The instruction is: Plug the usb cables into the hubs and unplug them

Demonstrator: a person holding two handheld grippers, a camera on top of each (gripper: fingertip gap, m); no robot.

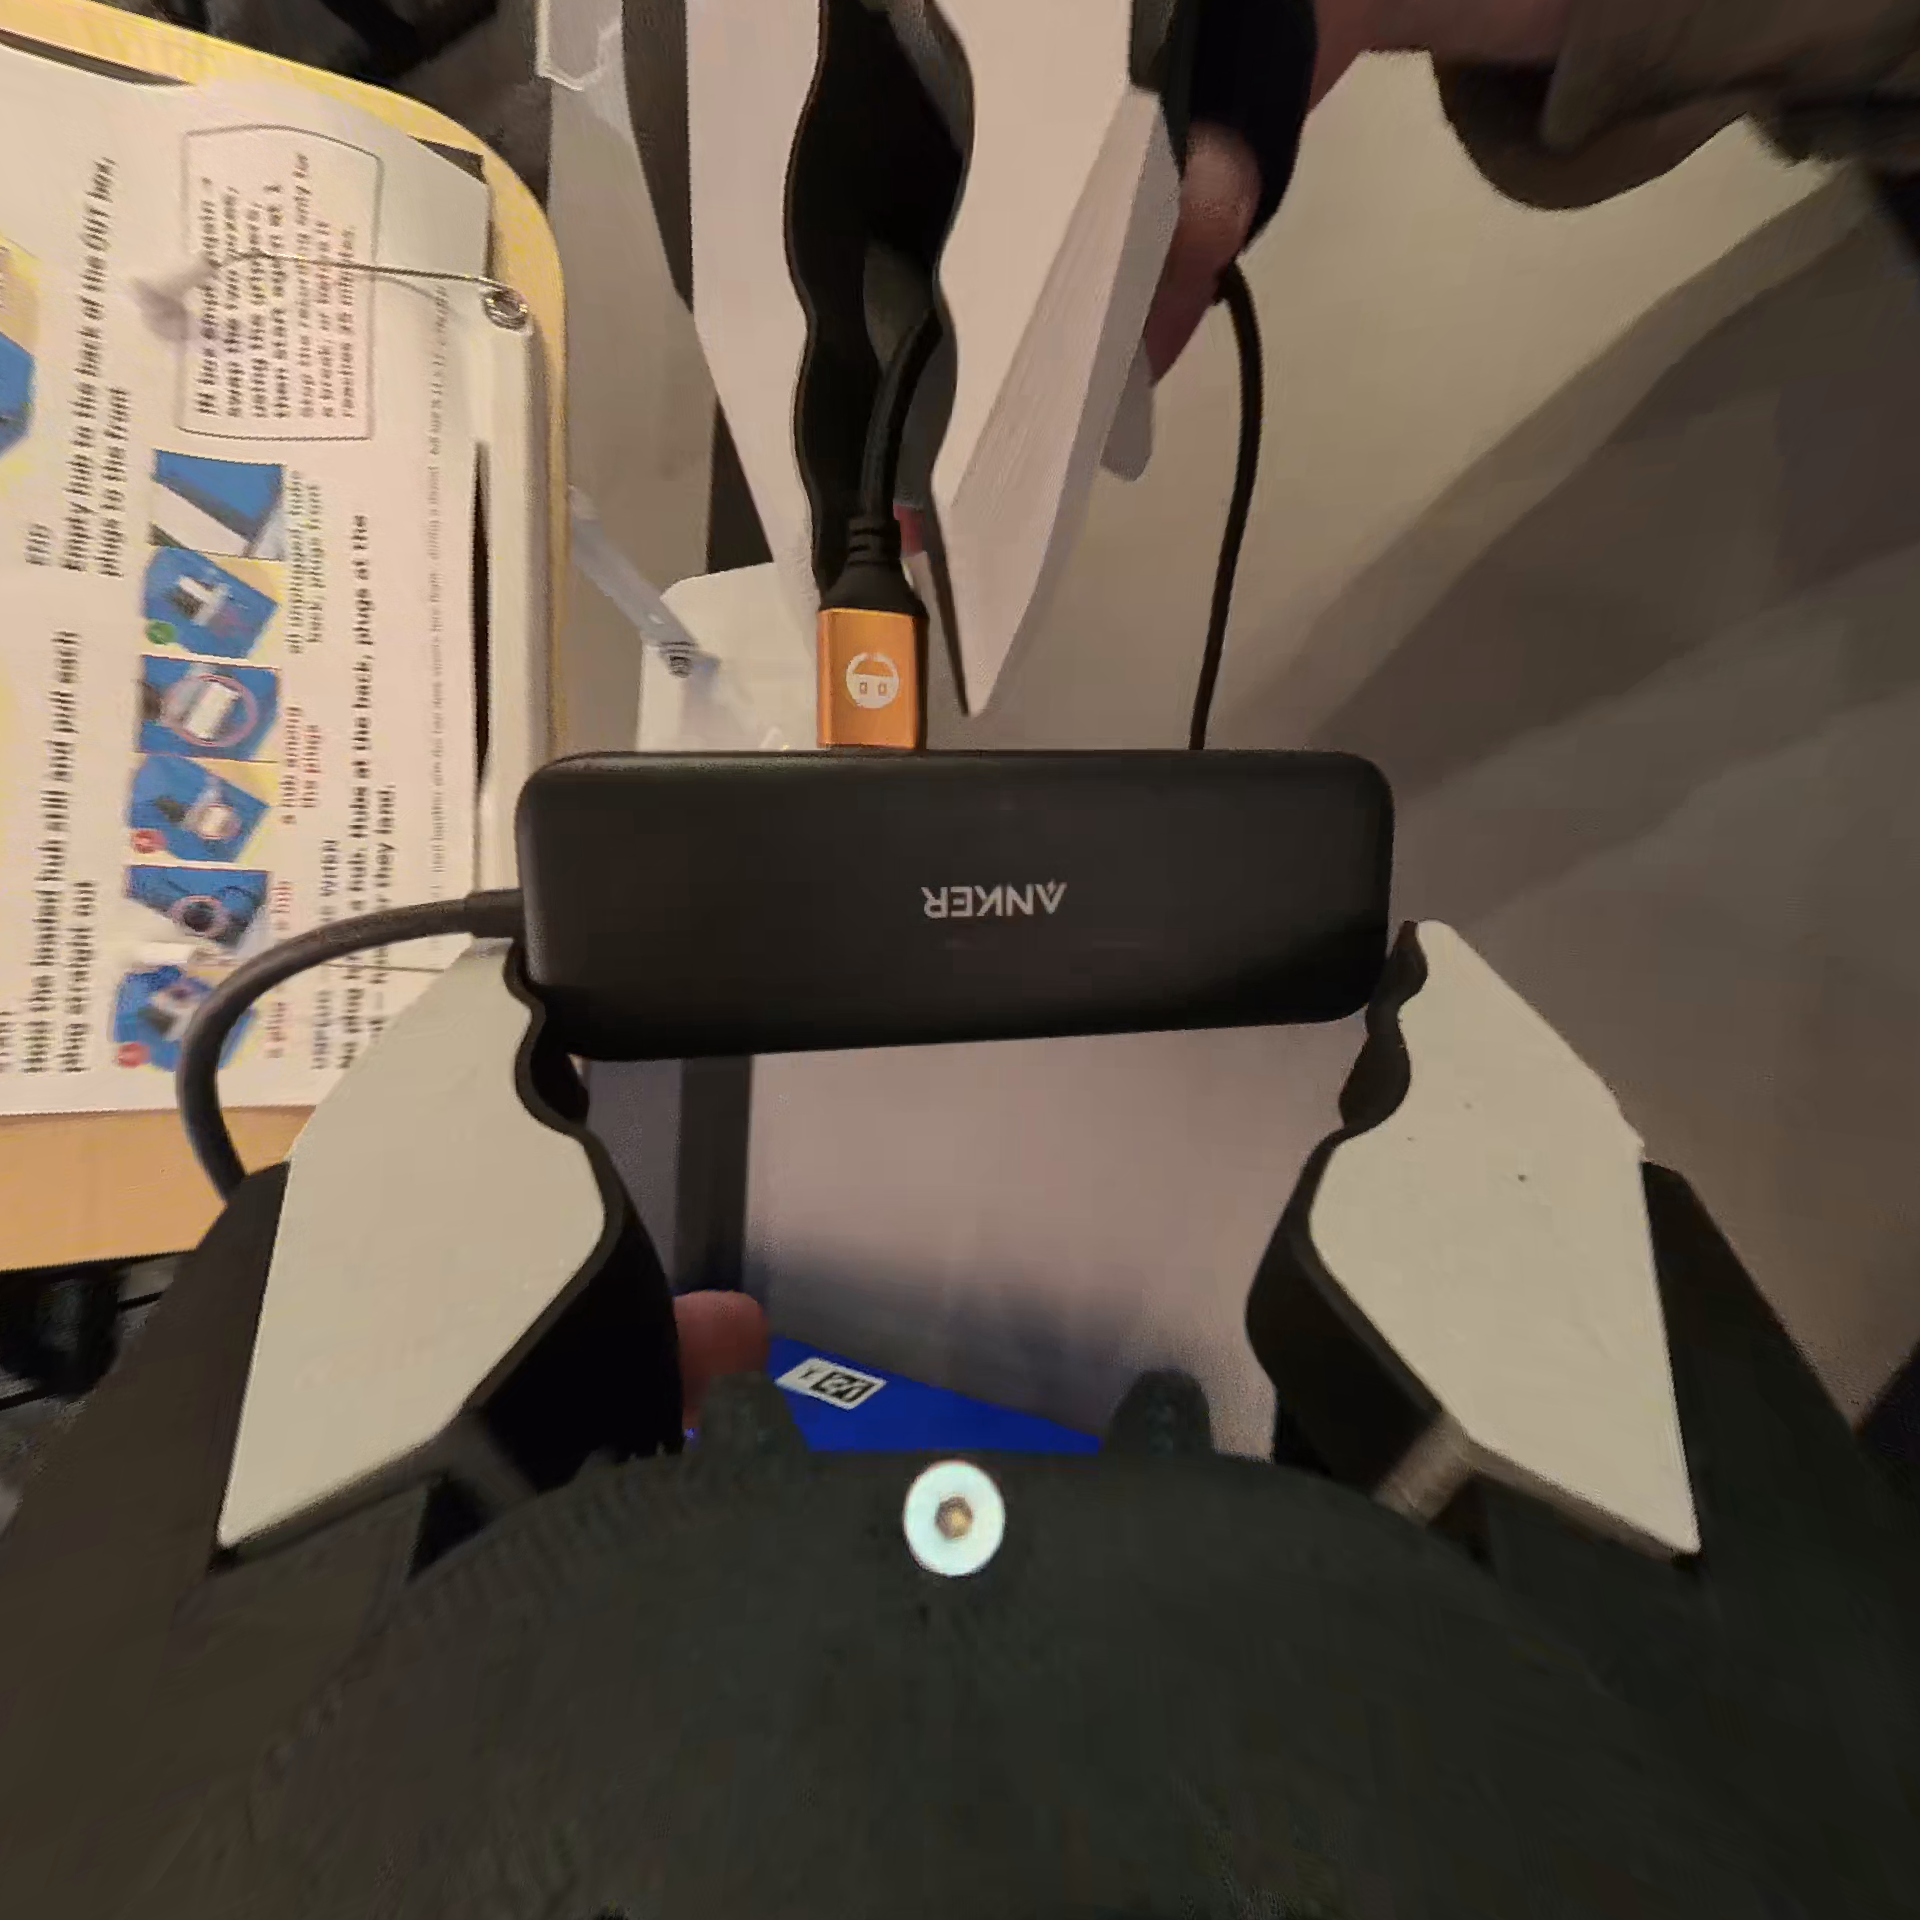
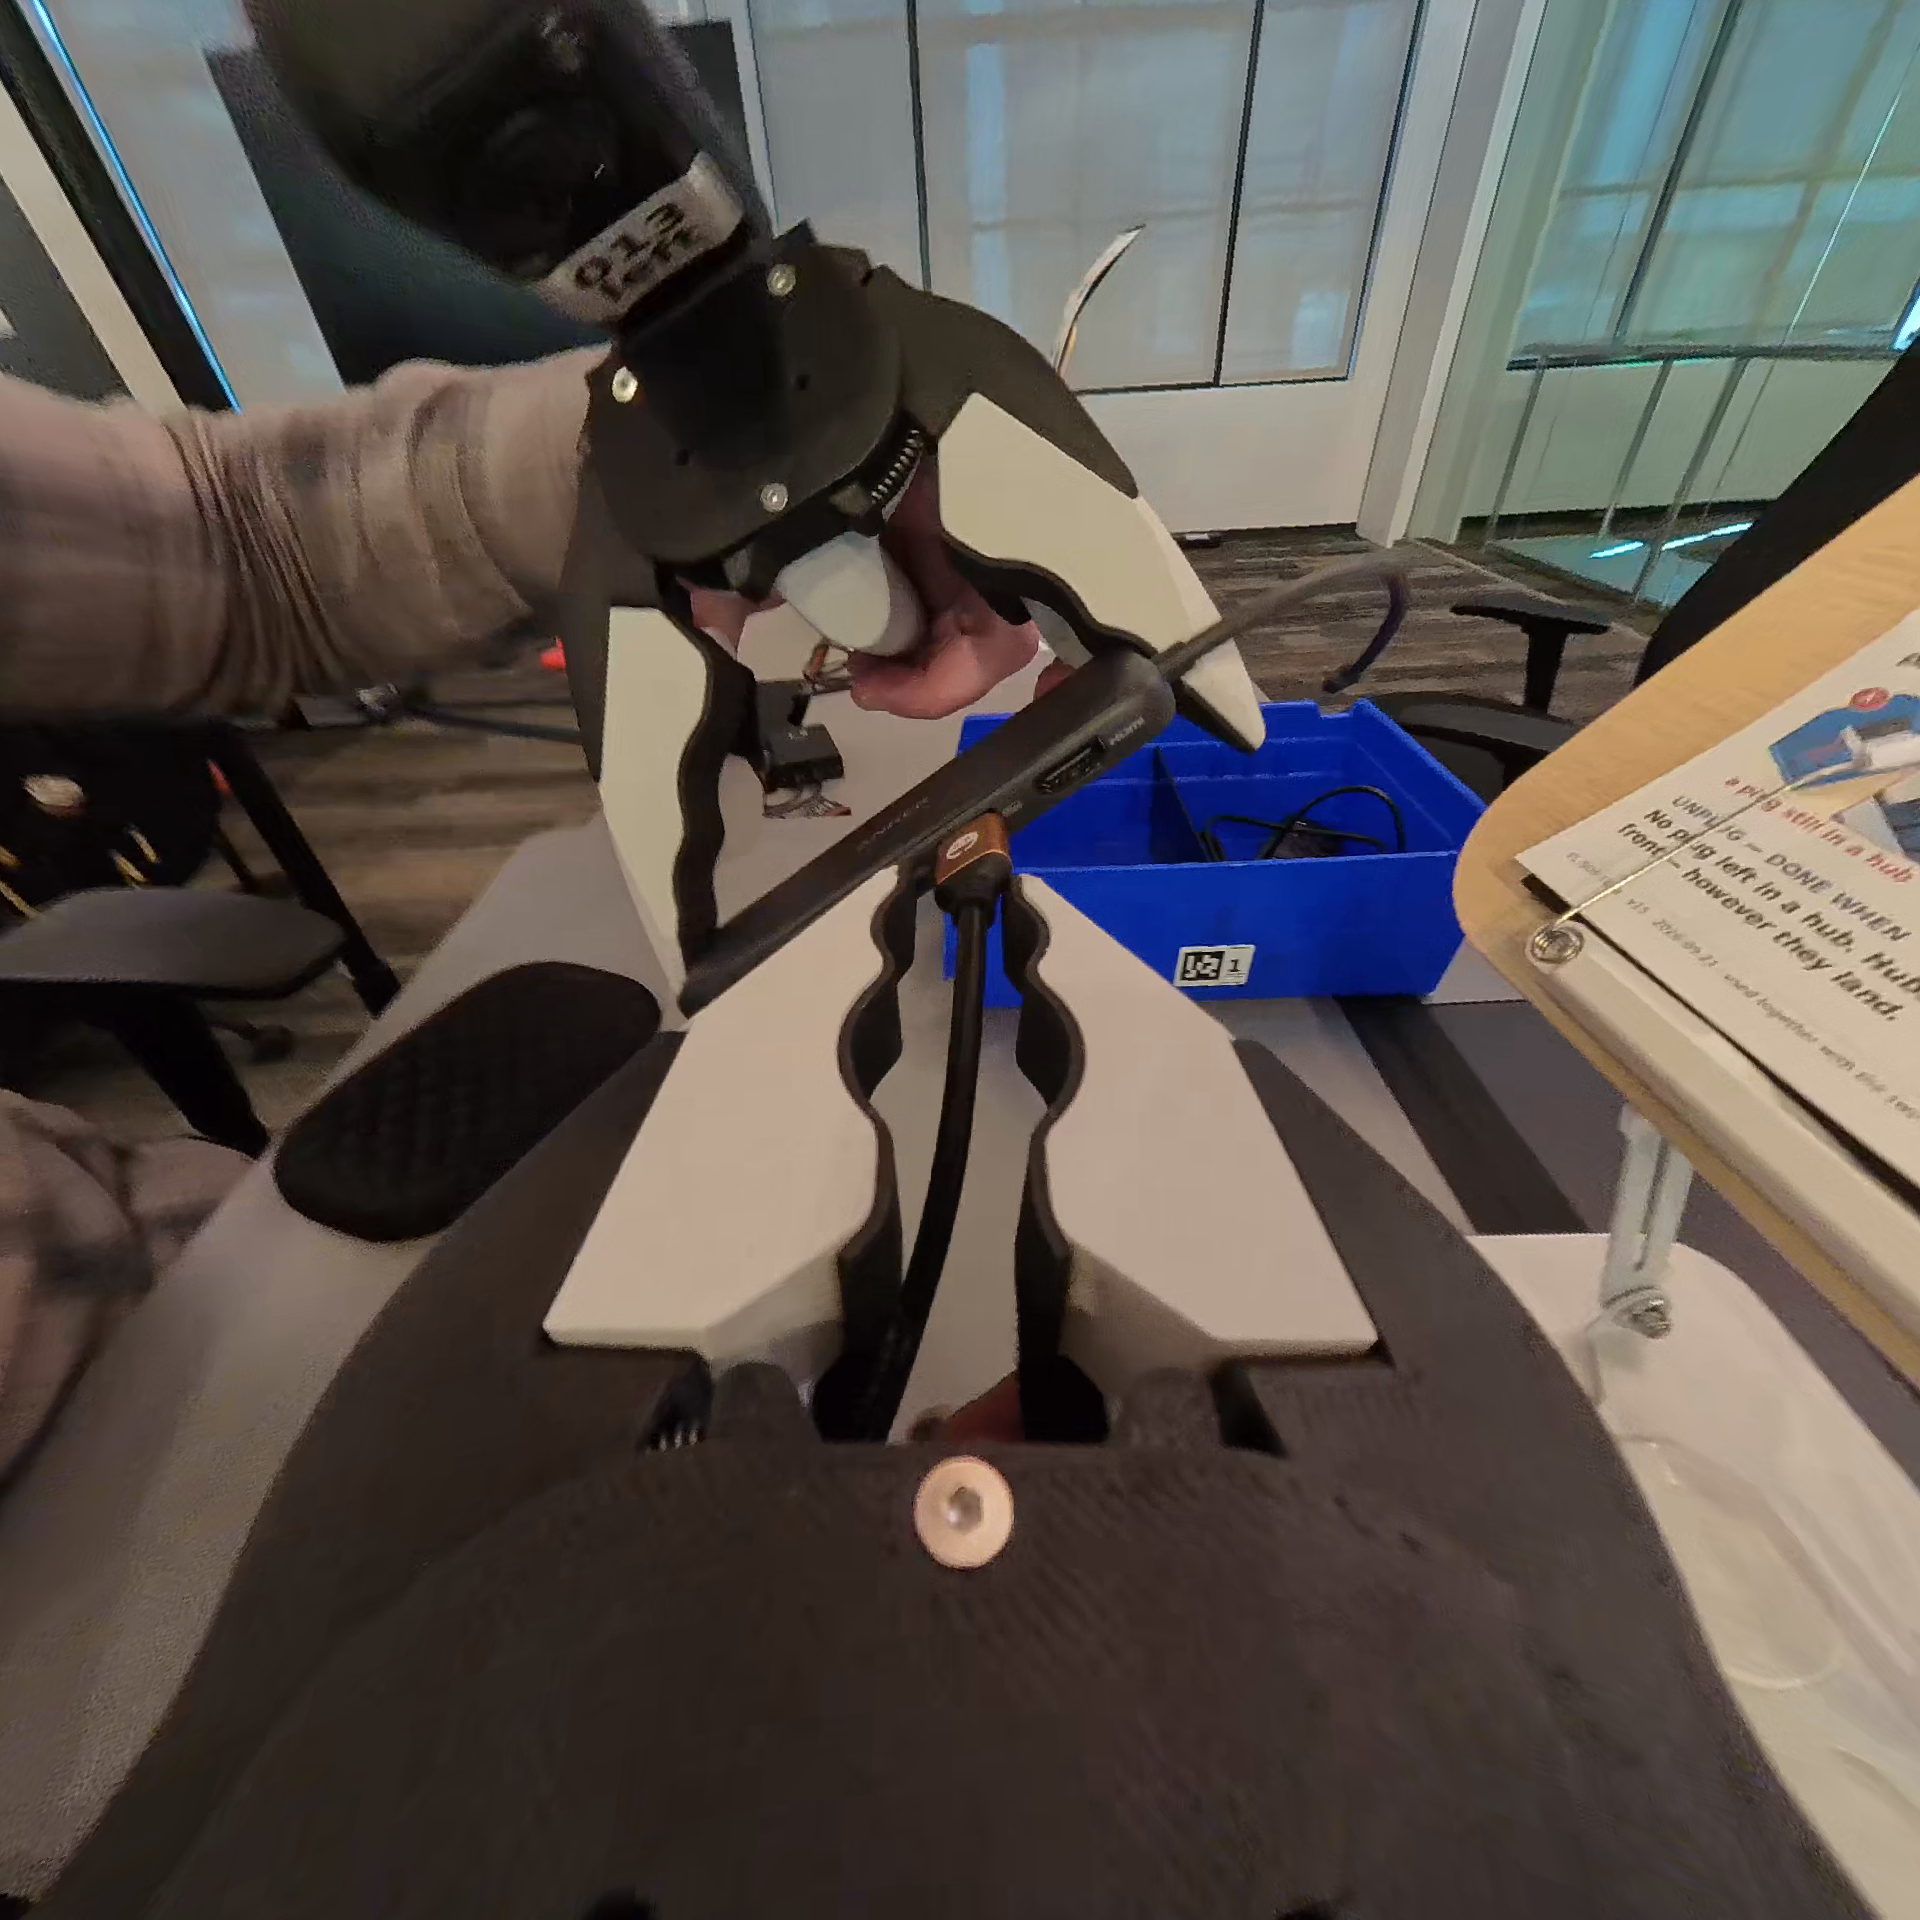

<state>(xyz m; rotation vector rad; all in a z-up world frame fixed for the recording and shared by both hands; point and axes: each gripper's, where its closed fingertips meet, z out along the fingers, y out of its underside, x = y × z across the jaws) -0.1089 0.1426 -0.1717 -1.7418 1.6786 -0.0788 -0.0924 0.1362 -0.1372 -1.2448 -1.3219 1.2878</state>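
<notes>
Above the counter (image 2: 540, 883), left tongs (image 1: 961, 997) pinch the black hub (image 1: 956, 899) by its short ends, held in the air. Right tongs (image 2: 961, 904) are pressed together on the black cable (image 2: 951, 1091) just behind the orange plug (image 2: 971, 847), which sits at a side port. Best move, I judge: keep plug square to the port, hub steady, travel straight along the cable line, no twisting.

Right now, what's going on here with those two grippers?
A person is working two handheld grippers. The left gripper is shut on a black USB hub, holding it by its two ends above the table. The right gripper is shut on a black cable just behind its orange plug, which meets the hub's edge; whether it is going in or coming out cannot be told. A blue bin holding another cable sits behind.
</notes>
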